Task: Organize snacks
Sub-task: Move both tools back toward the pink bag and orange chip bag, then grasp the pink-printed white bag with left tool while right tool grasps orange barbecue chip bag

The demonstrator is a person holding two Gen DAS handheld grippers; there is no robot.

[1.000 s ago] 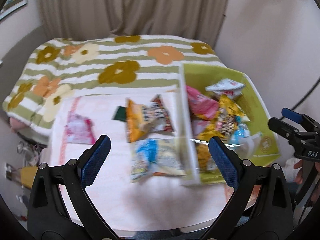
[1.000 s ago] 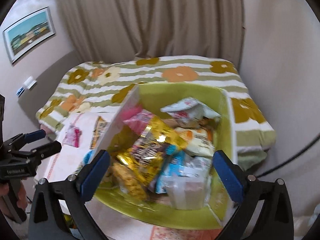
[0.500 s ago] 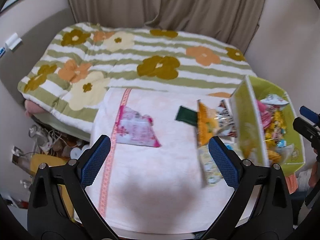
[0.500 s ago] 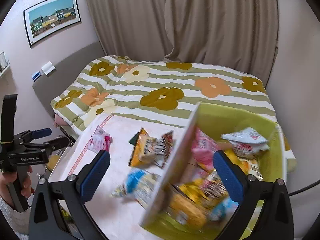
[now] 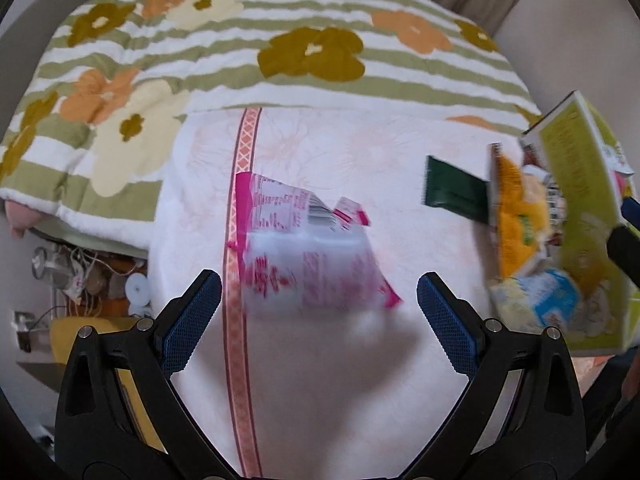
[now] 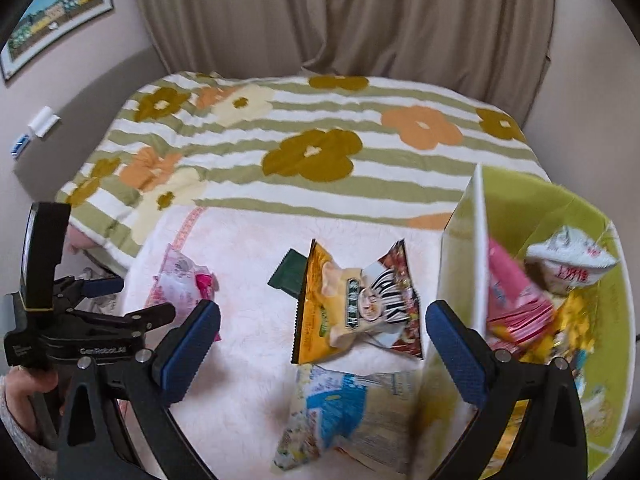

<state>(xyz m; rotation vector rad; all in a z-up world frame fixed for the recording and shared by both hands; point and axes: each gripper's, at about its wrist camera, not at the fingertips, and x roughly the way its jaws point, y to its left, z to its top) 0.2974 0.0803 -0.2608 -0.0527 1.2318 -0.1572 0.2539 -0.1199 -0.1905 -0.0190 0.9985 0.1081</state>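
The left tool [image 5: 318, 300] is standing wide, its blue fingers [image 5: 192, 322] gripping nothing, and the pink snack bag [image 5: 304, 248] is lying flat on the counter [image 5: 320, 380] just ahead of the gap between them. The right tool [image 6: 322, 346] is also spread wide and holding nothing, hovering over a yellow packet [image 6: 340, 304] and a pale blue-and-cream packet [image 6: 344, 412] that are lying side by side on the counter.

Going by size, the bed [image 6: 304, 136] with its green-striped, flowered blanket is filling the far half of both views, with a beige curtain [image 6: 340, 16] hanging behind it. The counter, covered in a pale pink cloth with an orange patterned band [image 5: 236, 280], is sitting against the bed. A green box [image 6: 592, 248] is standing at the counter's right side, packed with more packets, its white wall [image 6: 460, 280] rising just beside the yellow packet. A small dark green packet [image 5: 452, 192] is tucked partly under the yellow one.

The right wrist view is showing the left tool from the side, gripped by a hand [image 6: 24, 392] in a grey sleeve, plus a framed picture [image 6: 56, 4] on the wall. The left wrist view is showing clutter on the floor [image 5: 80, 276] beside the bed, and the pink bag's printed back, blurred.
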